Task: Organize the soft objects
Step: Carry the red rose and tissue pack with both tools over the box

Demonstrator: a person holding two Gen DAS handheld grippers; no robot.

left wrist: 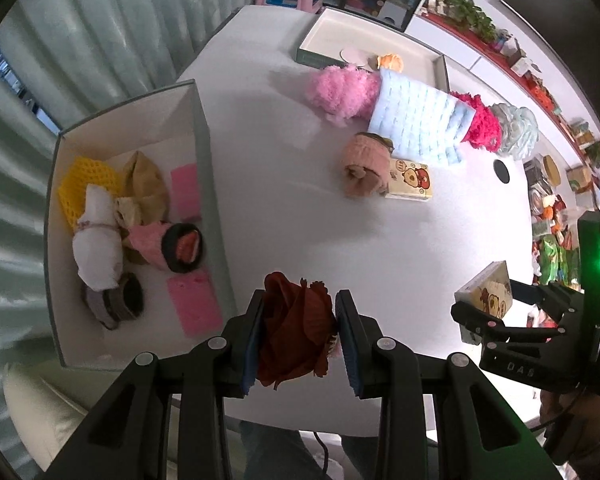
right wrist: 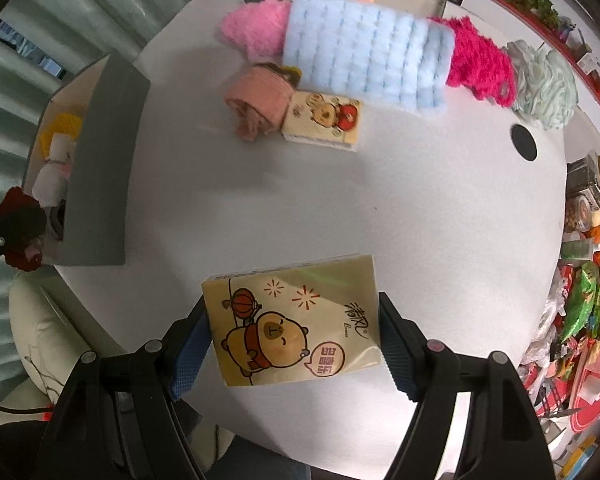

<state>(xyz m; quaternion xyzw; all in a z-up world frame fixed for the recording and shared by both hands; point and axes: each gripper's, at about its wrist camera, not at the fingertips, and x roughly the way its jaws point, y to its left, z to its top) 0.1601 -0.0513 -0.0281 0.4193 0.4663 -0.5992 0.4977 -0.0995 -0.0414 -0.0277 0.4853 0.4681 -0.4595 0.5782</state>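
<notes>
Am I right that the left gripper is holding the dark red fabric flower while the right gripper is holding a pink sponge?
Not quite. The left gripper does hold the dark red fabric flower, but the right gripper is shut on a yellow tissue pack printed with a cartoon bear, not a pink sponge. The right wrist view shows this plainly.

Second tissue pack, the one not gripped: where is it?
The loose tissue pack lies mid-table in the right wrist view, against the rolled pink cloth on its left, just below the light blue pad.
</notes>
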